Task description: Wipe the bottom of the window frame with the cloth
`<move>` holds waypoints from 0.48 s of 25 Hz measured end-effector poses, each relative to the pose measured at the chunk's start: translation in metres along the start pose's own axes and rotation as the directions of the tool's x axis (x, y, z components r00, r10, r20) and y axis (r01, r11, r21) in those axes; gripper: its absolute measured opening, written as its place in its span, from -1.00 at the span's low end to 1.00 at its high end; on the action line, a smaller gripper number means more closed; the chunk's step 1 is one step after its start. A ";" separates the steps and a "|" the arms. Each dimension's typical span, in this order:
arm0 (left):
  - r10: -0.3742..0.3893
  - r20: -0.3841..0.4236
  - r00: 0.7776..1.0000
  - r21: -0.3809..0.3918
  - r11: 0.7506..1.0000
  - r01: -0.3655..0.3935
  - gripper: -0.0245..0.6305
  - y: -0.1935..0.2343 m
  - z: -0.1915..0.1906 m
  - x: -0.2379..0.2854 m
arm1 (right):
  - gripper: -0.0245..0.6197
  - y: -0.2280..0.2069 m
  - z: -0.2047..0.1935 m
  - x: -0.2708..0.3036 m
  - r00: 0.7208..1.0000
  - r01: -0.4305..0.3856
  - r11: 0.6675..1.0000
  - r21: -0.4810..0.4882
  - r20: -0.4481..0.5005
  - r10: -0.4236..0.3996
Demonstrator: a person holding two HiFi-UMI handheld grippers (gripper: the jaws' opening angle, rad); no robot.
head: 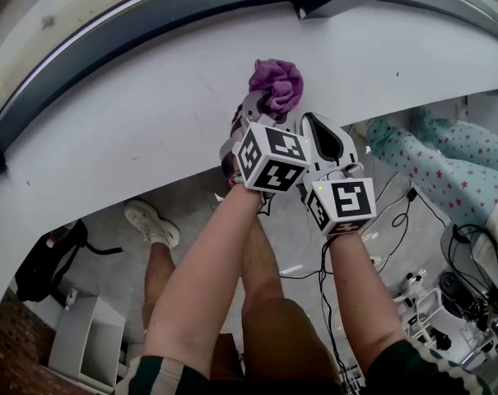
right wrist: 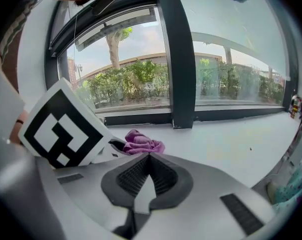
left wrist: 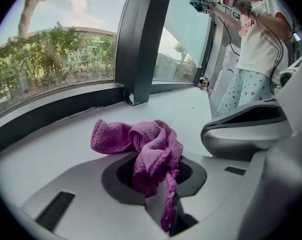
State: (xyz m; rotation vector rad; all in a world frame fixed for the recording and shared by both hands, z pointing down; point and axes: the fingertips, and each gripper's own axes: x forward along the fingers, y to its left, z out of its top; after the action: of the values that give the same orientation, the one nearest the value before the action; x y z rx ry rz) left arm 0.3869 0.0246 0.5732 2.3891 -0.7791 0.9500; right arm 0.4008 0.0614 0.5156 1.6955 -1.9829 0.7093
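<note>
A crumpled purple cloth [head: 276, 85] rests on the white window sill [head: 150, 105], a little short of the dark bottom rail of the window frame [head: 141, 23]. My left gripper [head: 261, 109] is shut on the cloth [left wrist: 146, 154], which bunches out ahead of its jaws over the sill. My right gripper [head: 323, 134] hovers just to the right of it, shut with nothing held. In the right gripper view the cloth [right wrist: 141, 143] lies ahead and left, beside the left gripper's marker cube [right wrist: 61, 129], with the frame's upright post [right wrist: 178, 59] beyond.
The sill runs wide to both sides, and the upright post [left wrist: 143, 44] meets the rail at the corner. A person in star-print trousers [head: 434, 151] stands at the right. Cables [head: 397, 229] and gear lie on the floor below, along with a dark bag [head: 47, 262].
</note>
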 end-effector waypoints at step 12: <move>0.013 0.018 1.000 -0.016 1.000 -0.013 -0.62 0.003 -0.004 -0.006 | -0.88 0.006 0.004 0.001 1.000 0.001 1.000 -0.018 -0.007 -0.001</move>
State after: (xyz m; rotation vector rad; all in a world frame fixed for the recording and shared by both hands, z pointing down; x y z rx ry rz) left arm 0.3797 0.0267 0.5723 2.3845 -0.8069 0.9257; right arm 0.3943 0.0586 0.5125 1.6817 -1.9779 0.6944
